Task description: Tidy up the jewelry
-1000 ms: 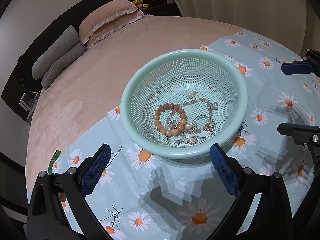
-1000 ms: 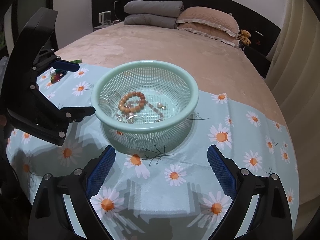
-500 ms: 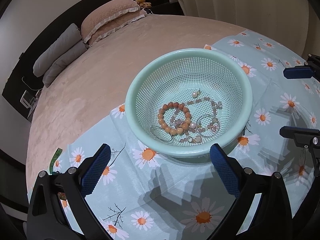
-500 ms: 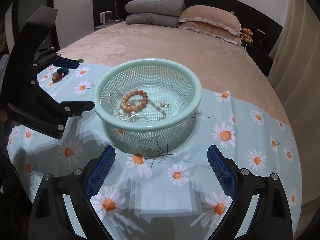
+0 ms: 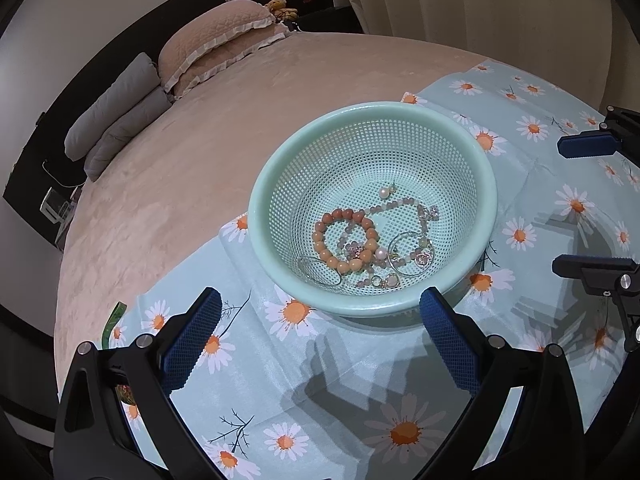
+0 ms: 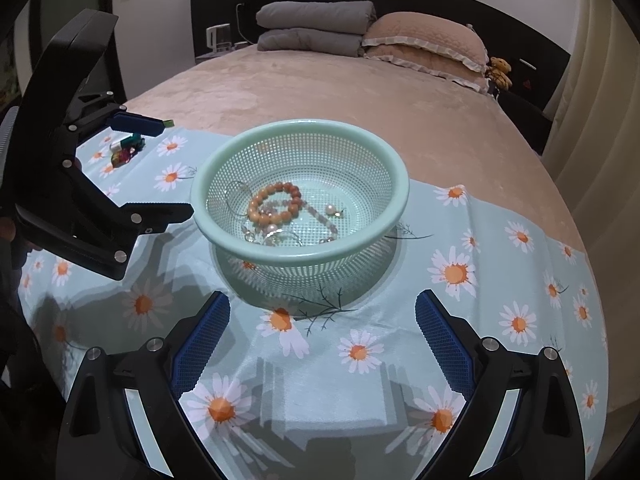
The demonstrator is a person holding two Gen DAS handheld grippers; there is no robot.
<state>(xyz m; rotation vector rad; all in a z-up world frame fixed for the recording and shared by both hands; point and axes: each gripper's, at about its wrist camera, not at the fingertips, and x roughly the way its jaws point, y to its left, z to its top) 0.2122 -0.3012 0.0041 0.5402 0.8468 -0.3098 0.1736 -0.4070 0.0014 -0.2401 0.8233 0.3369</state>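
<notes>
A mint-green mesh basket (image 5: 280, 168) (image 6: 380, 168) stands on a daisy-print cloth (image 5: 360, 380) (image 6: 500, 248) spread over a bed. Inside lie an orange bead bracelet (image 5: 345, 240) (image 6: 276, 202), a pale bead strand (image 5: 394, 204), pearl earrings (image 5: 386, 191) (image 6: 332, 210), silver hoops (image 5: 408, 254) and small charms. My left gripper (image 5: 320, 320) is open, just short of the basket's near rim, with nothing between its blue pads. My right gripper (image 6: 322, 320) is open too, a little back from the basket. Each gripper shows in the other's view, the left (image 6: 160, 168) and the right (image 5: 576, 204).
Small colourful items (image 6: 126, 150) lie on the cloth's far left corner, and a green strip (image 5: 112, 320) at its edge. Grey and peach pillows (image 6: 360, 36) rest at the headboard. A curtain (image 6: 592, 100) hangs on the right. Bare bedspread (image 5: 200, 140) stretches beyond the basket.
Both grippers have shifted slightly, so the basket sits a bit more to the right in each view. The jewelry has not moved and both grippers stay open.
</notes>
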